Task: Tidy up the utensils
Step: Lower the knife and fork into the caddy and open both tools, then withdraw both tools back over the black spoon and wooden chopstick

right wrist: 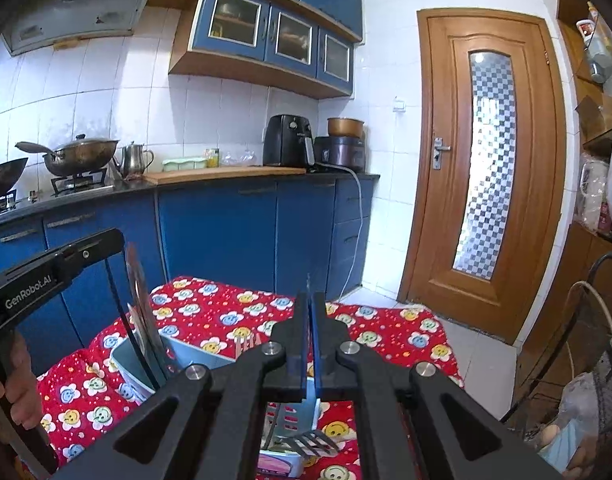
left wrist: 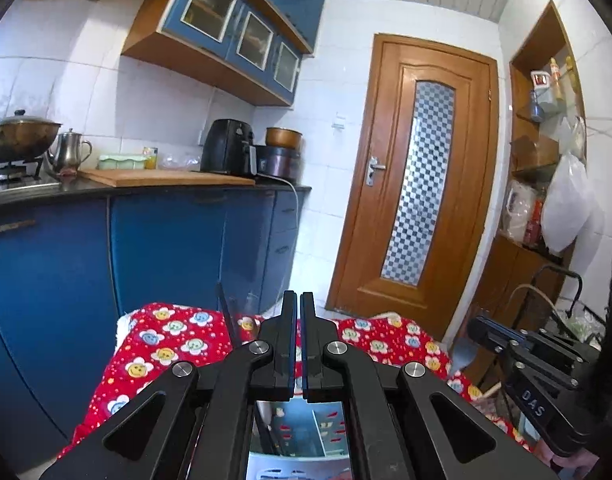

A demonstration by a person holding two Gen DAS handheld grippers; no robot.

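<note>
**Task status: utensils partly sorted**

We work over a bench draped in a red flower-print cloth (right wrist: pixel 210 320). A pale blue utensil holder (right wrist: pixel 194 354) stands on it, partly hidden behind the right tool in the right wrist view.

Done, as far as we can judge: a dark-handled flat utensil (right wrist: pixel 140 312) stands upright in the holder's left compartment, and fork tines (right wrist: pixel 246 346) rise from the holder just left of the right tool's fingers. We cannot tell which compartment they stand in.

Left to do: a fork (right wrist: pixel 312 442) lies low beneath the right tool, beside the holder's base. We cannot tell whether it rests in a tray or on the cloth.

The left tool (left wrist: pixel 299 300) has its fingers together with nothing between them. The right tool (right wrist: pixel 311 300) is likewise closed and empty.

We judge the task underway, not complete.
</note>
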